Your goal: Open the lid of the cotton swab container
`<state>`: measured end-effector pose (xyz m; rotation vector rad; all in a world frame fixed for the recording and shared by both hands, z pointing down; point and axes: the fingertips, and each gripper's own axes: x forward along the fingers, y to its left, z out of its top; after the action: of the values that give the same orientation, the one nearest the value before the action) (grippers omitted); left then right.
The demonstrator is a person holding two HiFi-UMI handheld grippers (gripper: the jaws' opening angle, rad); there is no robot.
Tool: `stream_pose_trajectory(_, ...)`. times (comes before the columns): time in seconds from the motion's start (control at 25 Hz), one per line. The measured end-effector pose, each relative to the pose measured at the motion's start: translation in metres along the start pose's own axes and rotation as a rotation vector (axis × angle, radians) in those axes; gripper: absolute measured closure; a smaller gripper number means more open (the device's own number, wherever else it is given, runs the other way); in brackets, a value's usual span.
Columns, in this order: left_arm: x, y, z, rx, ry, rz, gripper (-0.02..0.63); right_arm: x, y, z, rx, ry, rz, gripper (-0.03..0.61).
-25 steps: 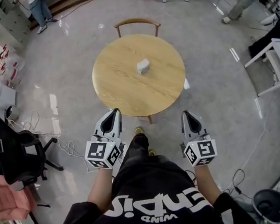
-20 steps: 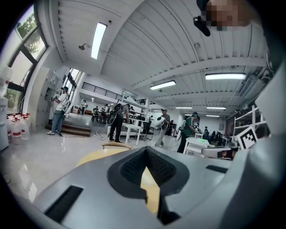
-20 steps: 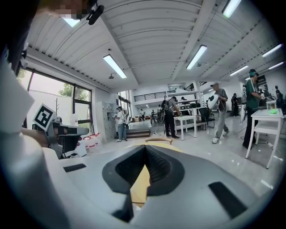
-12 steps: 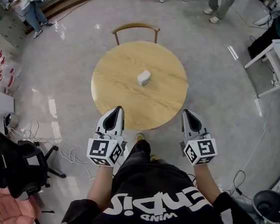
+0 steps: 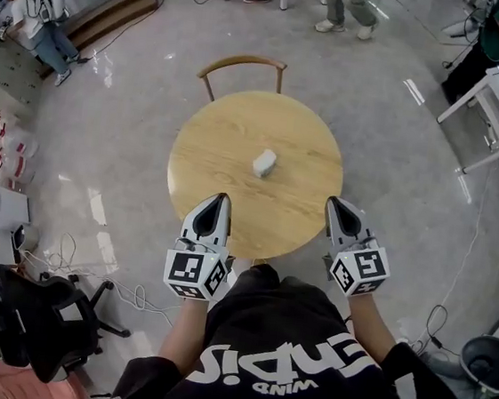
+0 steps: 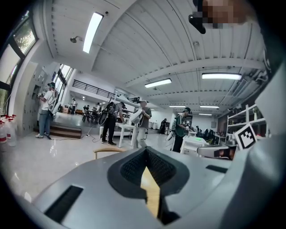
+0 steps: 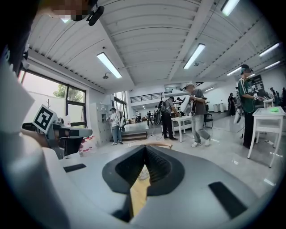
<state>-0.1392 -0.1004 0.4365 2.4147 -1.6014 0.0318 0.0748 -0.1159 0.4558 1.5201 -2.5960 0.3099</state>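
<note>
floor (image 5: 396,166): grey, glossy | round wooden table (image 5: 229,147) | wooden chair (image 5: 243,62) behind

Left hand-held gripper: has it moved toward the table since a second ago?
Yes. The left hand-held gripper advanced toward the round wooden table; its tip now overlaps the near rim.
</note>
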Motion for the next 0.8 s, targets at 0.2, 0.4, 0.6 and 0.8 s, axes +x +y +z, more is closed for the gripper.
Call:
stream_pose_trajectory(0.2, 0.018, 0.008, 0.005, -0.001, 0.008, -0.026, 0.606, 0.013, -0.004, 0.005, 0.012, -0.001, -0.023, 0.578)
stream_pose_trajectory(0.4, 0.035, 0.004, 0.009, 0.011, 0.014, -0.056, 0.606, 0.019, -0.016, 0.009, 0.017, 0.004, -0.041, 0.578)
stream_pose_trajectory(0.6, 0.049, 0.001, 0.007, 0.009, 0.025, -0.055, 0.604, 0.027, -0.029, 0.012, 0.011, 0.016, -0.036, 0.578)
stream_pose_trajectory(0.8, 0.061, 0.002, 0.008, -0.006, 0.016, -0.057, 0.58, 0.039, -0.036, 0.014, 0.001, 0.02, -0.008, 0.578)
